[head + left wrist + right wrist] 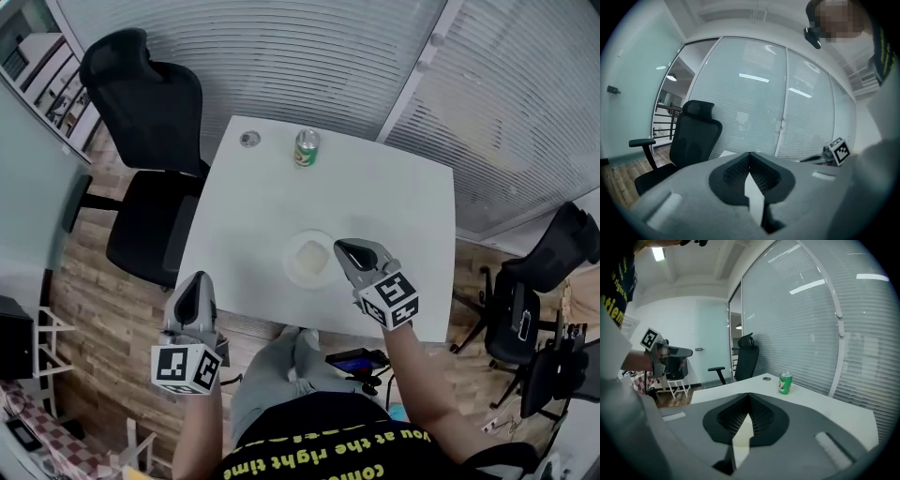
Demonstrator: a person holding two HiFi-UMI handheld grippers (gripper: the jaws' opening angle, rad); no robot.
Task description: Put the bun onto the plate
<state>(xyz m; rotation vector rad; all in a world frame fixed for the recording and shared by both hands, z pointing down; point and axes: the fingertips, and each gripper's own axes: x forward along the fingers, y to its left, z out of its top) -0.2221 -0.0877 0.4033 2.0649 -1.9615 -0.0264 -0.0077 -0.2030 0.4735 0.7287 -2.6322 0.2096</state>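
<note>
Pale squarish bun (pixel 310 254) on round white plate (pixel 292 273); ribbed left claw (pixel 195 279) and right claw (pixel 343 247) both closed, empty.

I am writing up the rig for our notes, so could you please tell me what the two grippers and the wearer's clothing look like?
Both the left gripper and the right gripper have grey, wedge-shaped bodies tapering to a point, with black ribbed pads inside. Each carries a white cube with black square markers. The person wears a black shirt with yellow lettering.
</note>
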